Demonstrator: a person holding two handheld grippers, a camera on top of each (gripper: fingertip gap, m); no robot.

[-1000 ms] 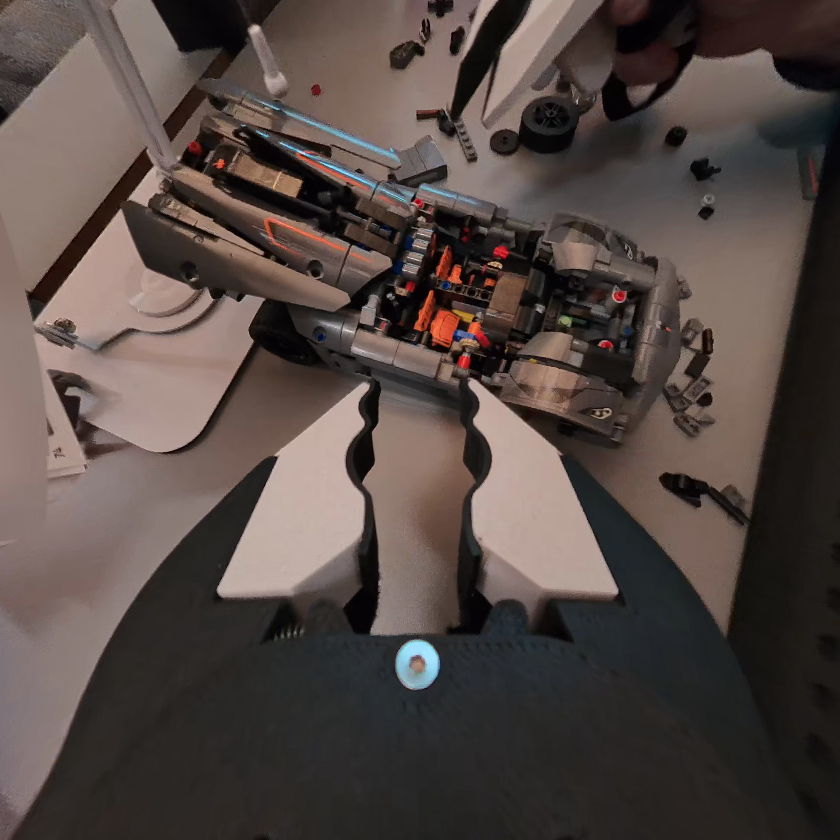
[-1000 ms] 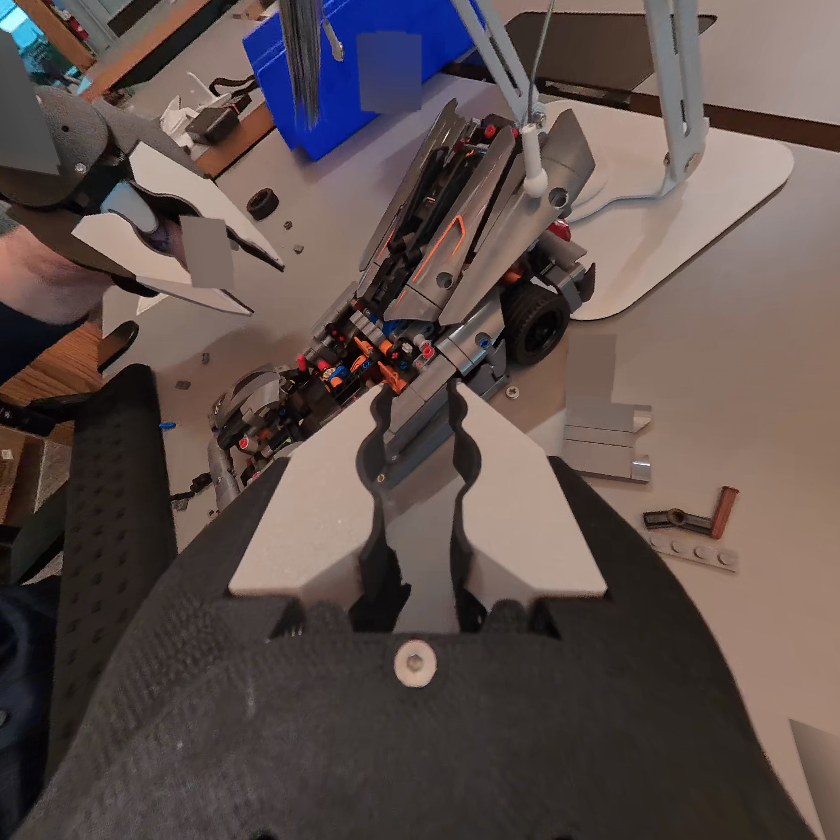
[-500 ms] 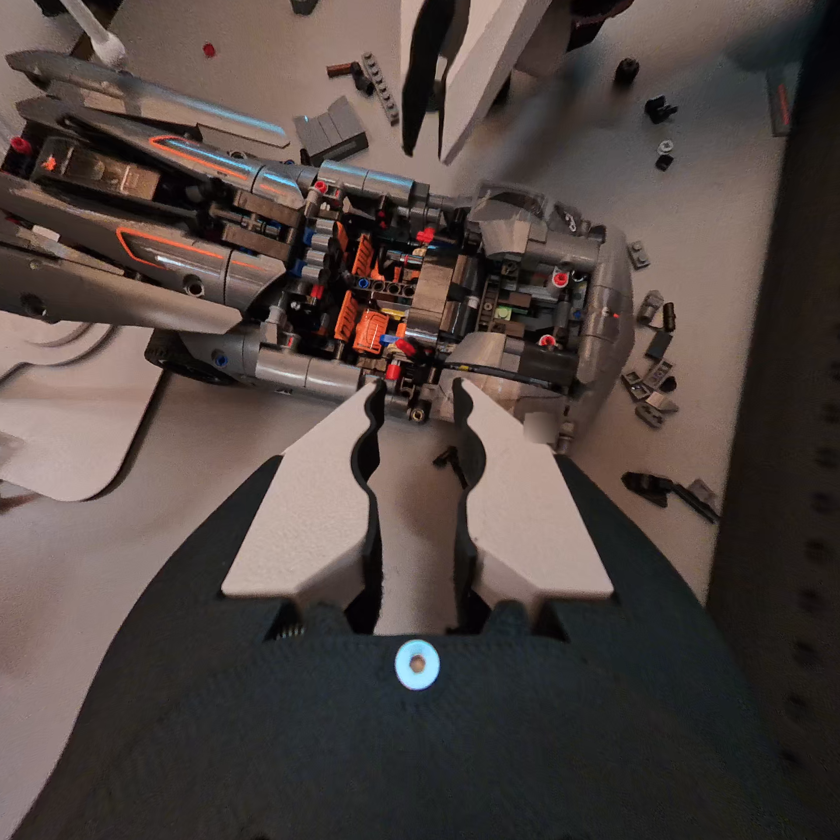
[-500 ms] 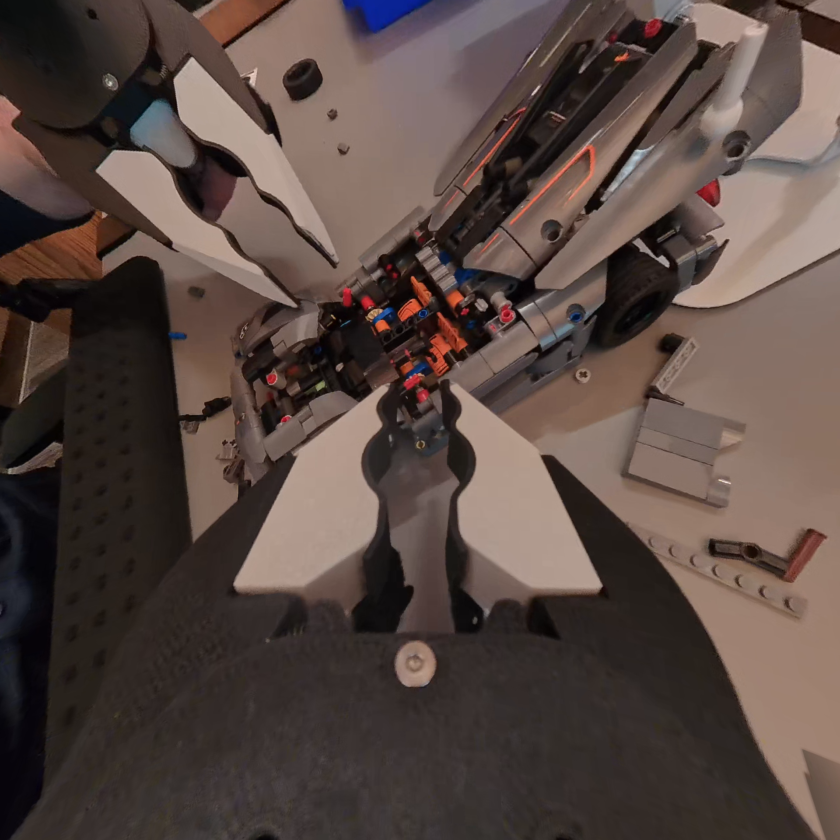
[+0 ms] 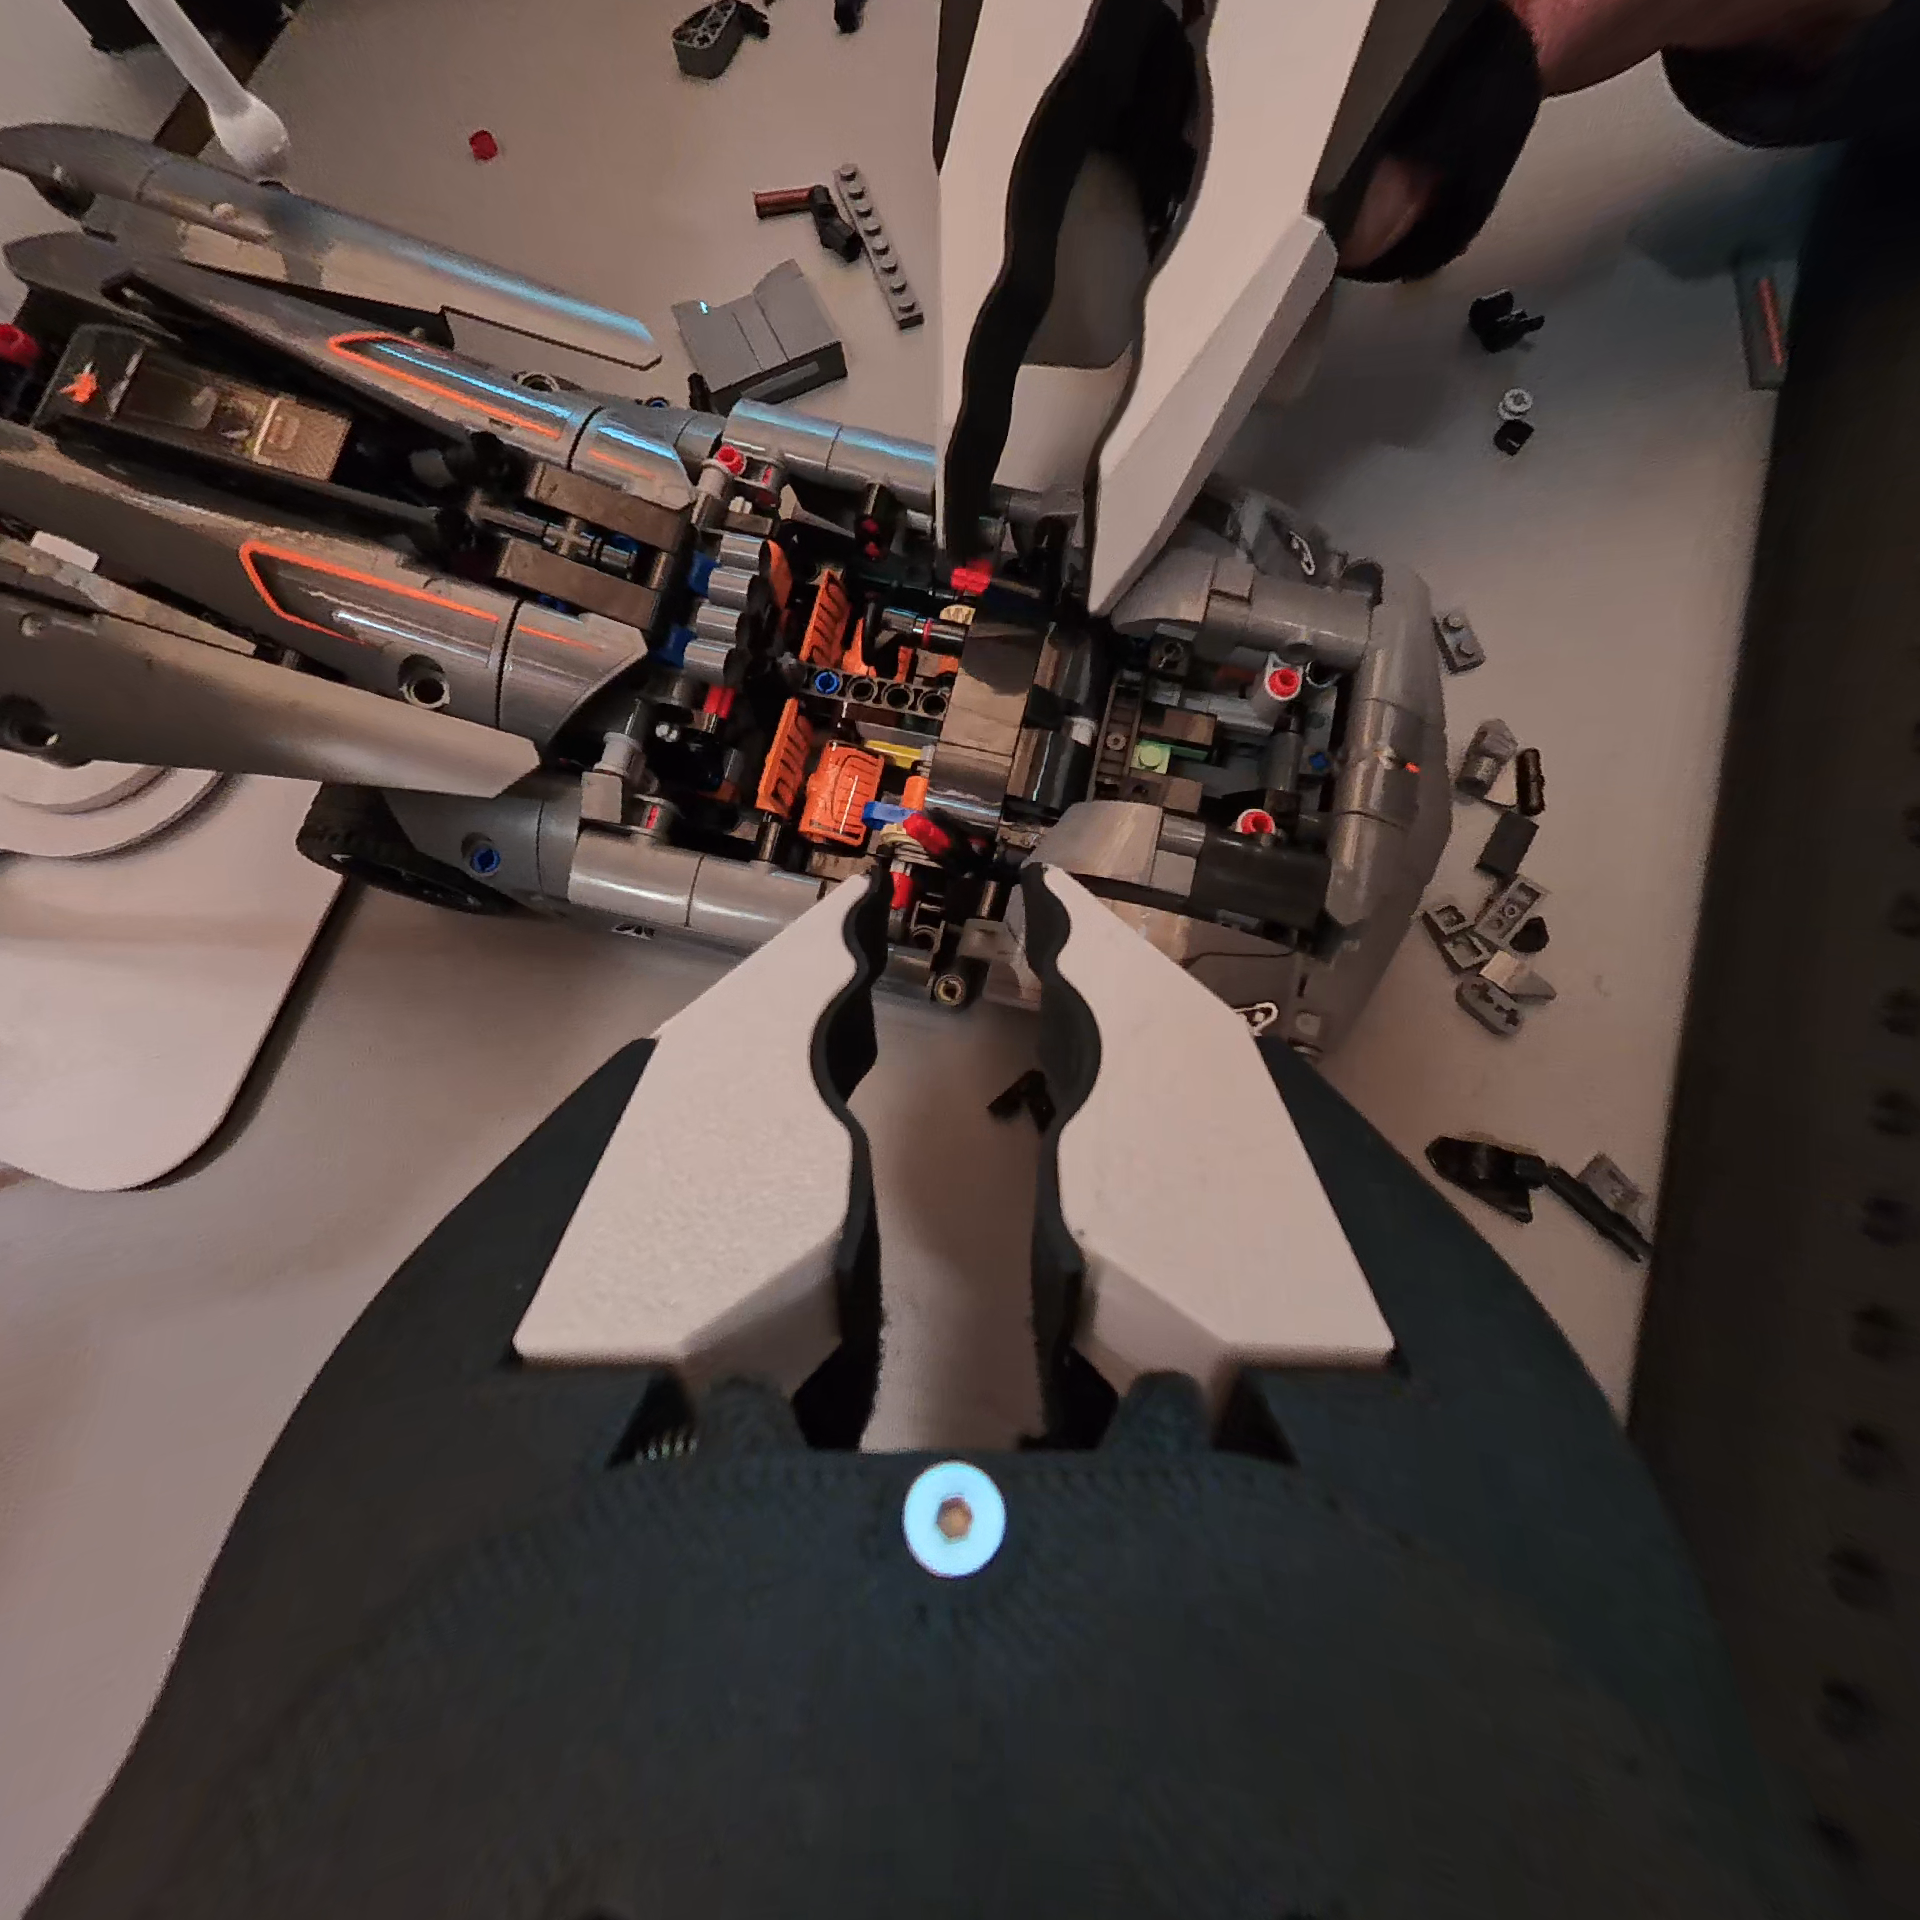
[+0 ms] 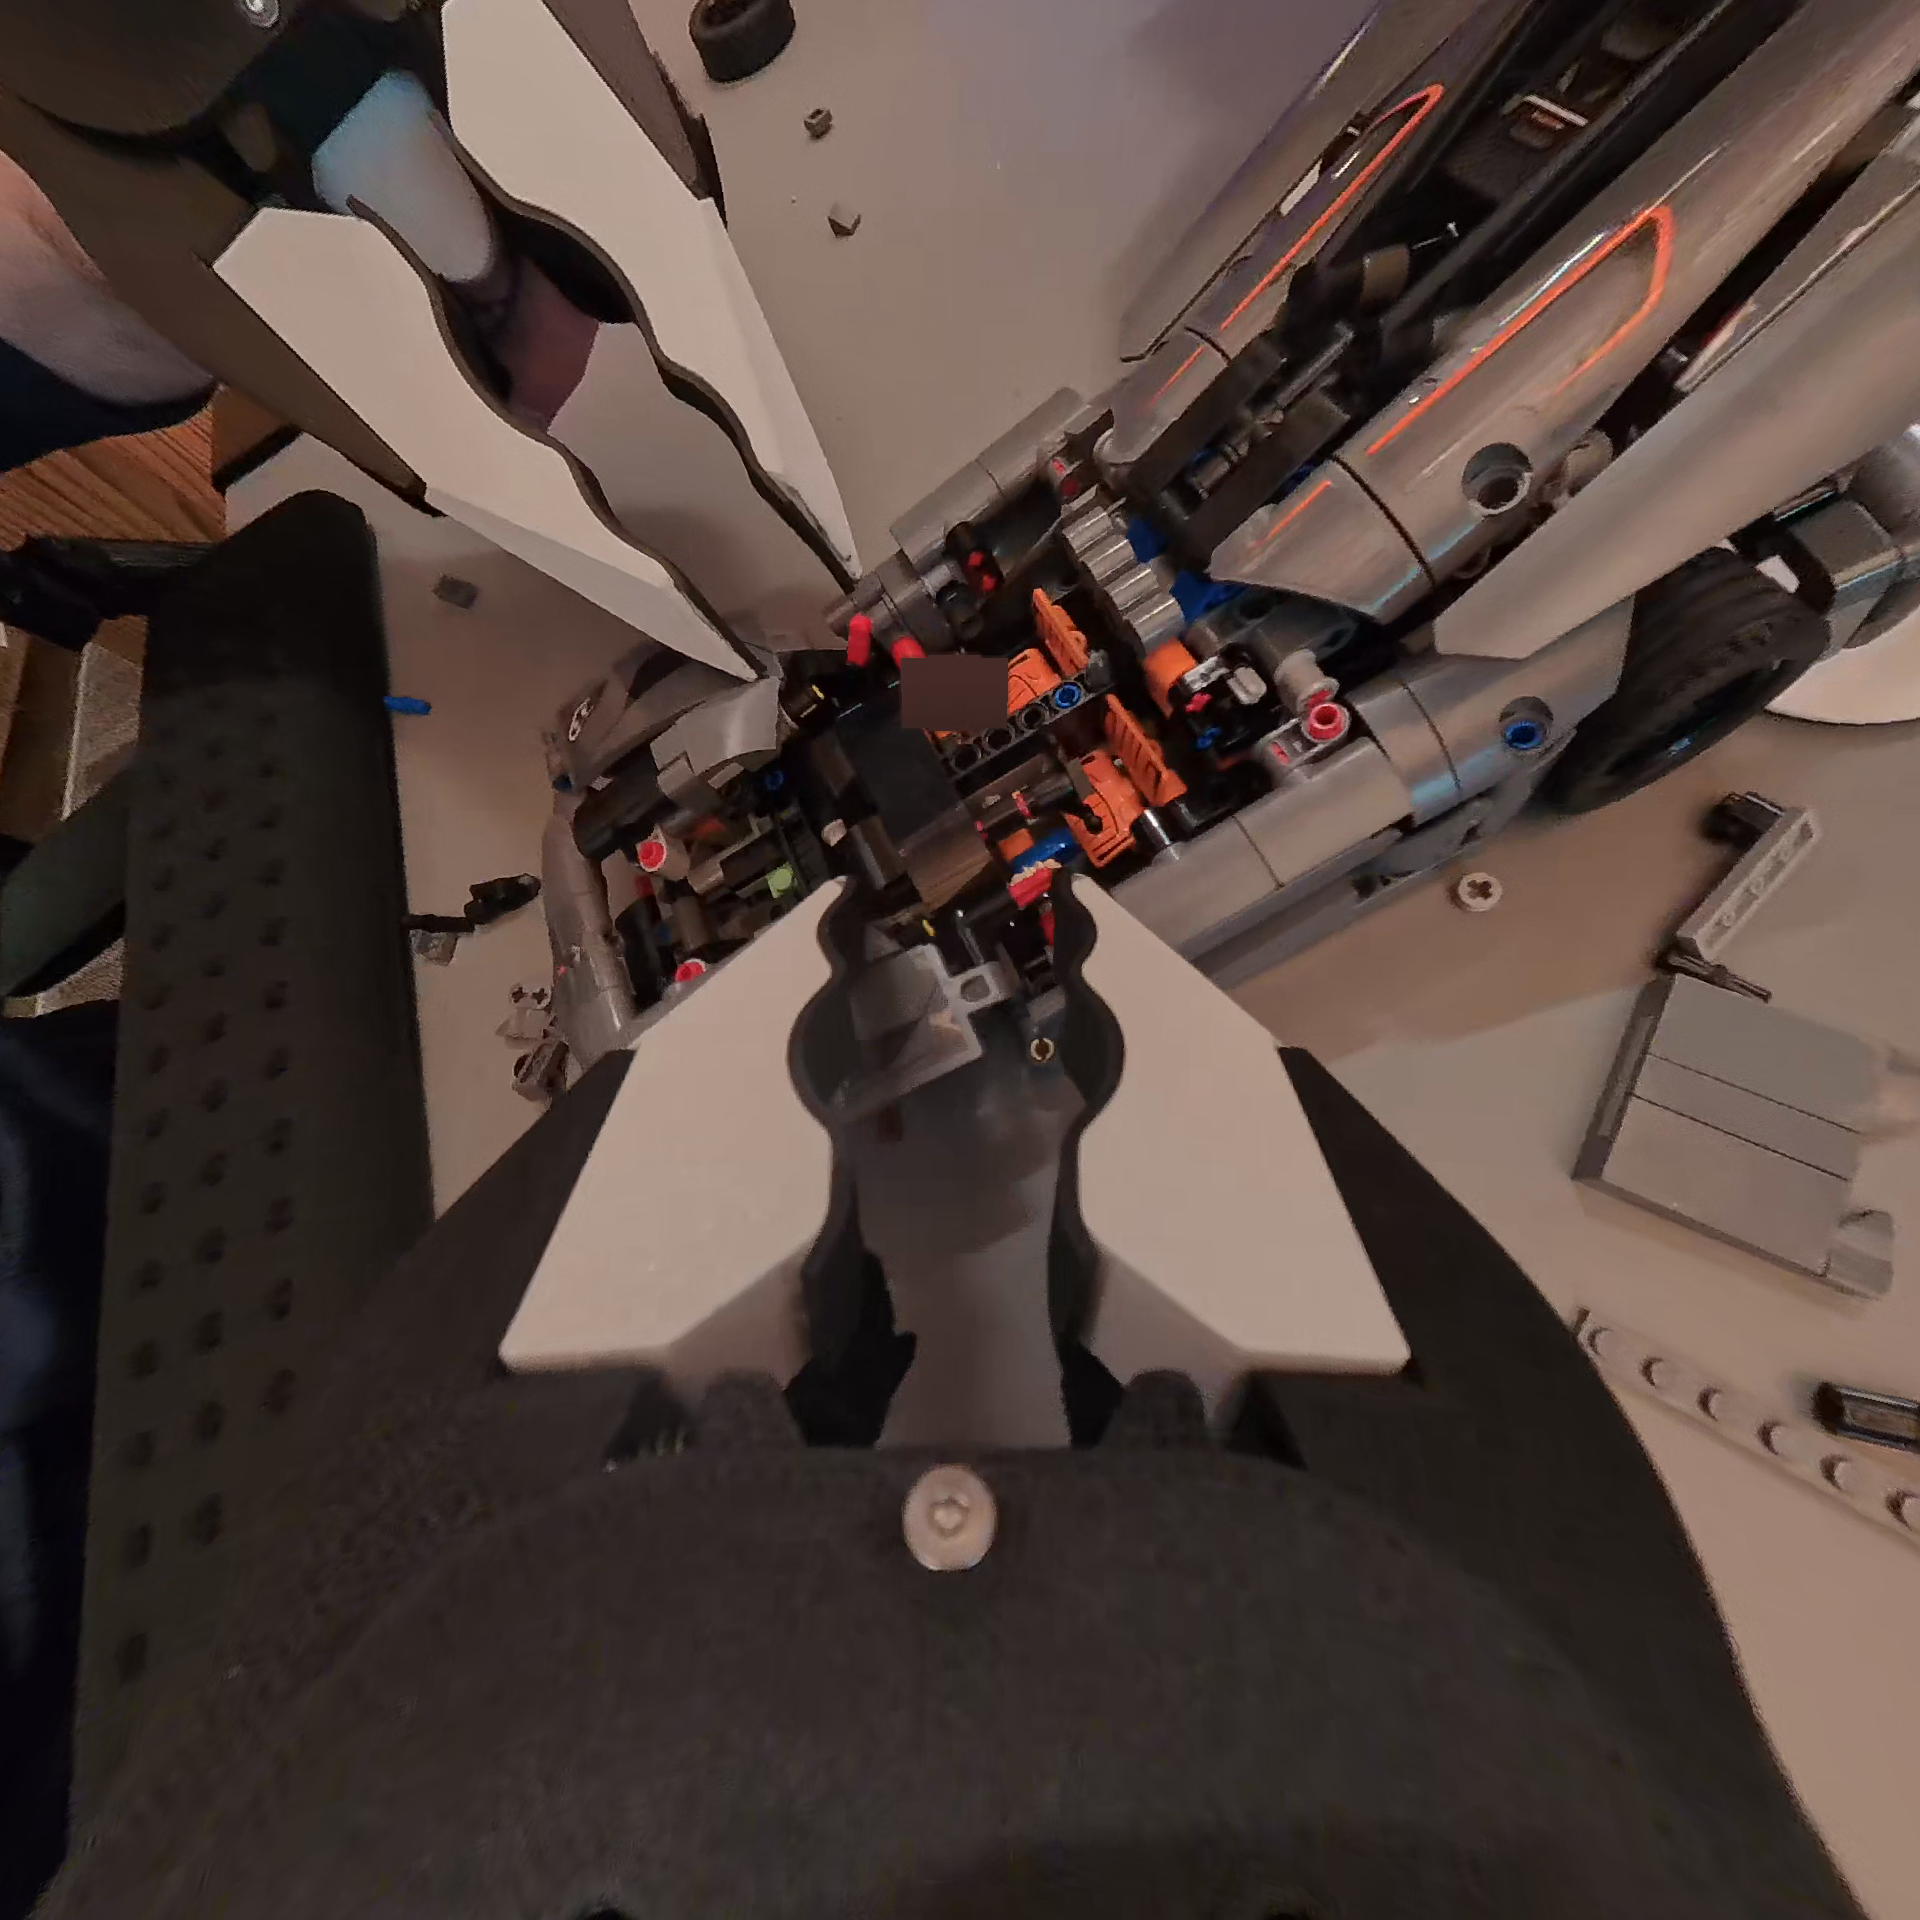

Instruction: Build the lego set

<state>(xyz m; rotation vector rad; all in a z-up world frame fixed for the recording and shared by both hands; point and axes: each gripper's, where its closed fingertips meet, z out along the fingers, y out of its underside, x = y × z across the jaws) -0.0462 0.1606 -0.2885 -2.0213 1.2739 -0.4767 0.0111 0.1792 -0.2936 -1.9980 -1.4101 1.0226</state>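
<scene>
A half-built grey Lego car [image 5: 644, 665] with orange lines and an open, colourful cockpit lies on the table; it also shows in the right wrist view [image 6: 1351, 488]. My left gripper [image 5: 953, 881] is open, its tips at the car's near side by a red pin. My right gripper [image 6: 958, 886] is open, its fingers on either side of a grey part at the car's edge. In the left wrist view the right gripper [image 5: 1029, 577] comes down at the cockpit's far side. In the right wrist view the left gripper [image 6: 810, 613] reaches in from the upper left.
A loose grey panel block [image 5: 764, 343] [image 6: 1745, 1132] and a long studded plate [image 5: 883, 244] [image 6: 1745, 1444] lie beside the car. Small grey and black pieces [image 5: 1486, 935] lie at its nose. A white stand base [image 5: 125, 997] is at the left, a black perforated surface [image 5: 1787, 935] at the right. Tip to tip, the grippers are about 7 cm apart.
Both grippers have moved in close to the car's middle from opposite sides. Their jaws have stayed open. The car has not moved.
</scene>
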